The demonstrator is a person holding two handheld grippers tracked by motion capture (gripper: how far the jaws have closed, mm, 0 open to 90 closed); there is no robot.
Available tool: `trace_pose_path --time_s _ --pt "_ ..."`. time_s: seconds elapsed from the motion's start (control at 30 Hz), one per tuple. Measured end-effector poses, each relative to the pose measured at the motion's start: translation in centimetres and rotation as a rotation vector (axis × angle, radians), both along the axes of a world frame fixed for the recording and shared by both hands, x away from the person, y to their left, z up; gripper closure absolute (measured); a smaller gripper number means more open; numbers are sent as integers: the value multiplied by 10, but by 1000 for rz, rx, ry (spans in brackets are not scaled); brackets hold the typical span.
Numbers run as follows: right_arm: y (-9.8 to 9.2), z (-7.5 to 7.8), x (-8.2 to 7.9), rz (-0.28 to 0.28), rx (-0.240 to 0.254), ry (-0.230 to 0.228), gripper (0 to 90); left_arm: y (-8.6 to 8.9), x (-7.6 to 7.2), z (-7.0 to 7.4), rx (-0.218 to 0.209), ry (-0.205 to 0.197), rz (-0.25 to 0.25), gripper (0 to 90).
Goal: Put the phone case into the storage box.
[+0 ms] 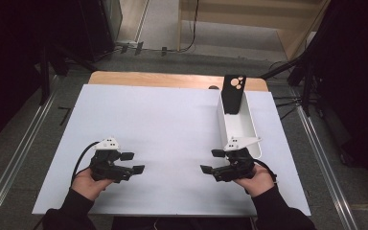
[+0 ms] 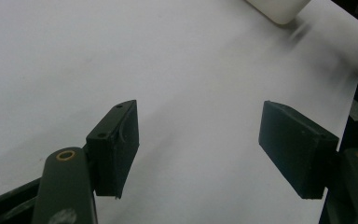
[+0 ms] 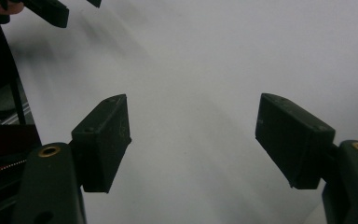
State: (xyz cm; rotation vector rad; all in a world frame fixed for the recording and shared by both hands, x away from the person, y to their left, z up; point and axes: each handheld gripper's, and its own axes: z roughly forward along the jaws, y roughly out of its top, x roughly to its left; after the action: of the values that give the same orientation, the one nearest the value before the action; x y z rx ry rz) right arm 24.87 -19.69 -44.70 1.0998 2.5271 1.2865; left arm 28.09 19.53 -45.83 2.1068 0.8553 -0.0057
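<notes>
High view shows a white bin [image 1: 242, 125] standing on the right part of the white table sheet [image 1: 163, 129], with a black phone case [image 1: 233, 93] propped upright at the bin's far end, camera holes uppermost. Both grippers sit on the person's side of the bin, low over the sheet and empty.

The right gripper [image 1: 212, 161] lies just beside the bin's near end, the hand [image 1: 255, 181] under it, jaws pointing away from the bin toward the middle of the sheet. In the right gripper view its jaws stand apart with bare sheet between them. The left gripper [image 1: 133, 162] is well apart from the bin, across the sheet, jaws aimed toward it; the left gripper view also shows its pads spread with nothing between, and a corner of the bin [image 2: 279, 8] far ahead.

Judging from this, the case already rests in the bin and both hands are parked, so the work seems to be either finished or between steps. If the case is to be handled next, the right hand would have to turn toward the bin's far end, rise above the rim, and close on the case's upper edges without tipping the bin.
</notes>
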Motion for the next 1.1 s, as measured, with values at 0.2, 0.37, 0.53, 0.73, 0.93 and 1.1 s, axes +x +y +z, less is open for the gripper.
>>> trace_pose_path --time_s 0.2,0.37,0.53,0.73,0.93,1.1 --pt "1 -6 -6 19 -9 16 276 0 0 0 -2 -4 -6 285" --pt "-1 -11 -11 31 -21 16 275 -1 -1 0 -1 -8 -9 286" --pt "-4 -13 -16 44 -22 33 274 -1 -3 1 -2 -4 -12 285" --pt "-8 -21 -20 52 -48 42 272 2 -7 1 -6 -8 -10 285" --pt "-15 -28 -25 41 -60 62 270 5 -8 2 -10 -5 -9 286" --pt "-22 -31 -28 24 -59 73 270 3 -9 1 -9 -10 -7 285"
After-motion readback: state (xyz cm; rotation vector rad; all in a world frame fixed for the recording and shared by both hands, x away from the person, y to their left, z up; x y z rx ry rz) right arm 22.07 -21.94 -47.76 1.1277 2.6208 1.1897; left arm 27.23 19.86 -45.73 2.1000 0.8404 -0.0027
